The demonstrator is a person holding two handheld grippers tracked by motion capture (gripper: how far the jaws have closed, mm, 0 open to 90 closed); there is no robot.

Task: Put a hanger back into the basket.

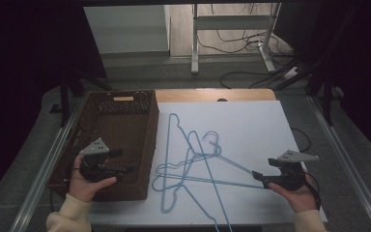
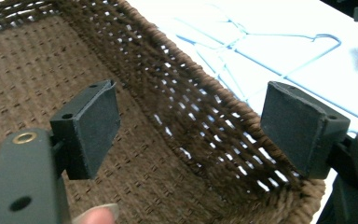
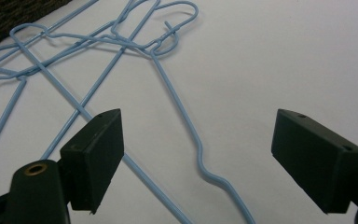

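At the bottom of the high view we are seeing two forearms in cream sleeves [image 1: 70,212] coming in, each hand holding a black gripper. The left gripper [image 1: 125,169], at lower left, is hanging over the brown woven basket [image 1: 145,145], its jaws standing wide apart with nothing between them; in the left gripper view the two pads are framing the basket's near wall. The right gripper [image 1: 257,178], at lower right, is also gaping fully and gripping nothing, its tips pointing at the end of a tangle of blue wire hangers [image 1: 193,164] lying in the middle of the white table [image 1: 256,121], just right of the basket. In the right gripper view one hanger wire [image 3: 200,149] is running down between the open pads.

We are judging that the hangers are meant for the basket, and the risk is lying in the tangle. The hooks and shoulders are crossing one another, so lifting one wire is likely to drag the others along or let them drop off the table edge. The thin, springy wire could also slip out from between the flat pads or twist in the grip, and a trailing hook could snag on the basket's weave.
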